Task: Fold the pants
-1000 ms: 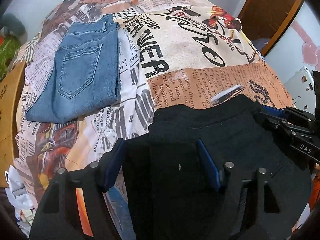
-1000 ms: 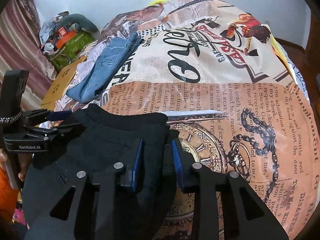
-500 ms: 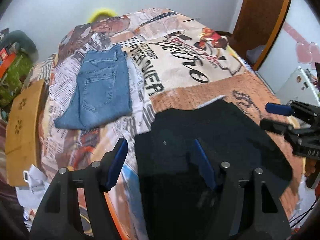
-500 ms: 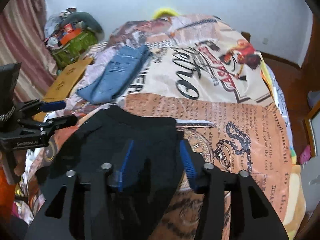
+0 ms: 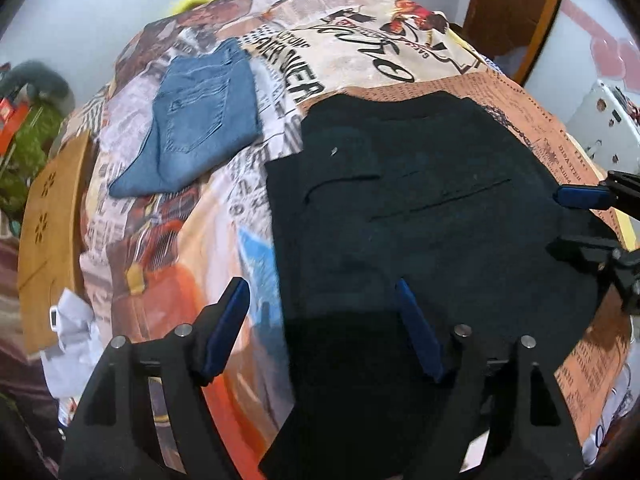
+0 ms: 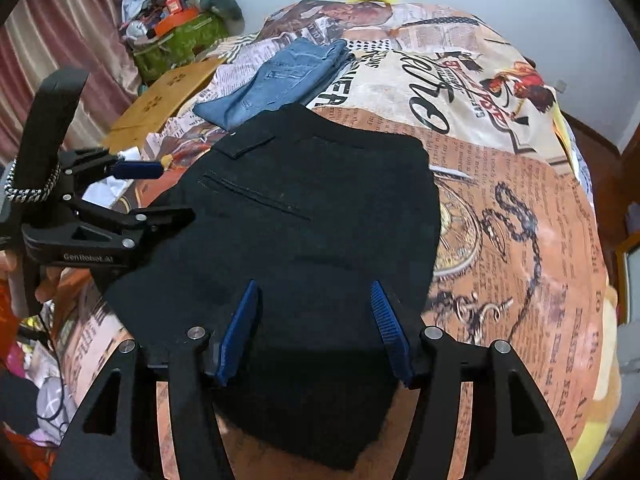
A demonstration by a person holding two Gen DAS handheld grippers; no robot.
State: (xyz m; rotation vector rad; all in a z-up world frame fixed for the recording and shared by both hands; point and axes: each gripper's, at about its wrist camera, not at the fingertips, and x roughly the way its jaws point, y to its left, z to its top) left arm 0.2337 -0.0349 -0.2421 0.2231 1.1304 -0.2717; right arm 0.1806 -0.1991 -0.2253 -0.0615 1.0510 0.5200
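Black pants point(image 5: 420, 216) lie folded flat on the printed bedspread at the near end of the bed; they also show in the right wrist view point(image 6: 312, 224). My left gripper point(image 5: 322, 300) is open and empty, raised above the pants' left near edge. My right gripper point(image 6: 314, 300) is open and empty, raised above the pants' near edge. Each gripper appears in the other's view: the right one at the far right point(image 5: 592, 216), the left one at the left point(image 6: 132, 192), both with jaws apart.
Folded blue jeans point(image 5: 200, 120) lie on the bedspread point(image 5: 360, 52) beyond the black pants, also in the right wrist view point(image 6: 280, 76). A brown cardboard panel point(image 5: 48, 224) and clutter stand left of the bed. A wooden door point(image 5: 516, 8) is at the back right.
Both grippers opened and let go of the black pants, then lifted and drew back. The pants now lie flat on the bed.
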